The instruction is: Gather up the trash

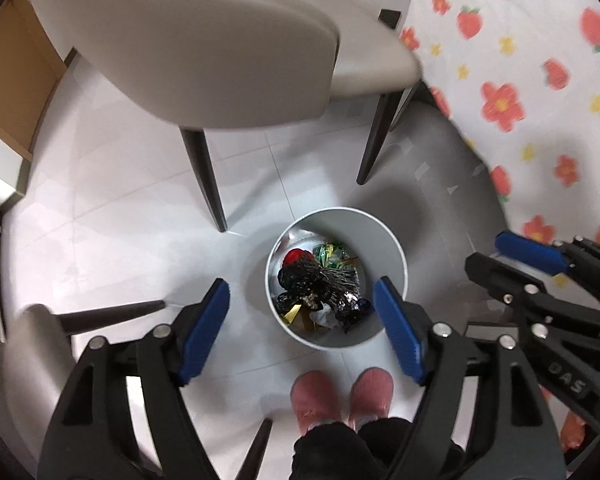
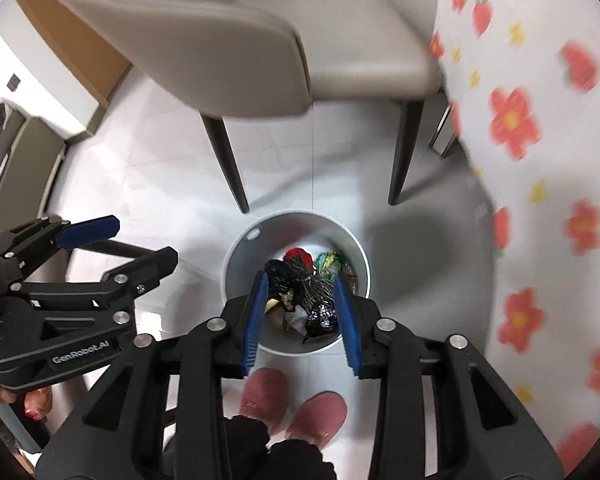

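A round white trash bin [image 1: 352, 228] stands on the pale tiled floor, straight below both grippers. Inside lie a crumpled black bag [image 1: 320, 284], a red piece [image 1: 296, 257], green and gold wrappers [image 1: 332, 252] and white paper. My left gripper [image 1: 301, 283] hangs high over the bin, open wide, with nothing between its blue pads. The right gripper [image 1: 486, 250] shows at the right edge. In the right wrist view my right gripper [image 2: 301, 277] is open and empty above the bin [image 2: 284, 224] and the black bag [image 2: 300, 292]. The left gripper [image 2: 146, 238] is at the left.
A beige chair [image 1: 204, 52] with dark legs stands just beyond the bin. A flowered tablecloth [image 1: 520, 100] hangs at the right. The person's pink slippers [image 1: 340, 396] are on the near side of the bin. Another chair's legs [image 1: 108, 314] reach in from the lower left.
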